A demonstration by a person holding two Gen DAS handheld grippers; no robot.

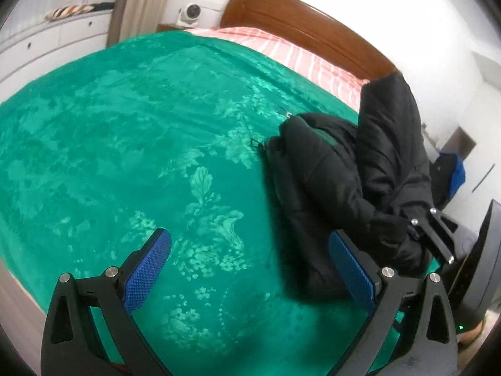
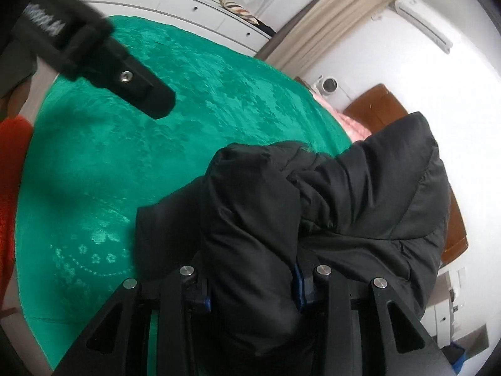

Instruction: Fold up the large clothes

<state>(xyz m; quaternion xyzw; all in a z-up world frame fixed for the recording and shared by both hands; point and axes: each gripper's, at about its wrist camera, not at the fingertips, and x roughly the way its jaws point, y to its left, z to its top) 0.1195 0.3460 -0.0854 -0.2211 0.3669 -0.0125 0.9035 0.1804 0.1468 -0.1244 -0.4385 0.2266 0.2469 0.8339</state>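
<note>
The folding looks barely begun: the black padded jacket (image 1: 369,169) sits in a crumpled heap on the green bedspread (image 1: 125,125), toward the side of the bed near the wooden headboard (image 1: 300,22), with nothing laid flat and no neat fold to be seen. Spreading it out and making every fold appear still to be done. The right gripper (image 2: 253,285) is clamped on a thick bunch of the jacket, fabric bulging between its jaws and lifted partly off the bed. The left gripper (image 1: 250,266) hangs over bare bedspread with its blue pads (image 1: 147,269) wide apart and nothing between them. The jacket is puffy, quilted, slightly shiny, deeply creased.
</note>
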